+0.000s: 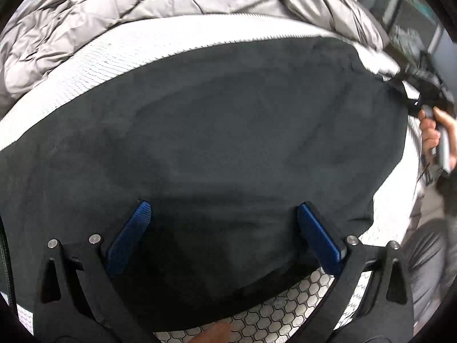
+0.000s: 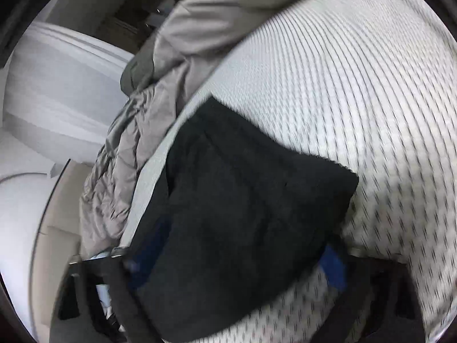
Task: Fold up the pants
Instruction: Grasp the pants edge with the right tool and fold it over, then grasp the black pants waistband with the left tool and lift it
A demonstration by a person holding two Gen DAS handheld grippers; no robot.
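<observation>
The black pants lie spread flat on a white patterned mattress. My left gripper is open just above the pants' near edge, with its blue pads wide apart and nothing between them. In the right wrist view, which is blurred, the pants show as a folded dark slab on the mattress. My right gripper is open over the pants' near part, its blue pads on either side of the cloth. The right gripper also shows in the left wrist view at the pants' far right corner, held by a hand.
A rumpled grey duvet lies along the far side of the mattress and also shows in the right wrist view. A white wall and ledge stand beyond the bed. Dark furniture stands at the upper right.
</observation>
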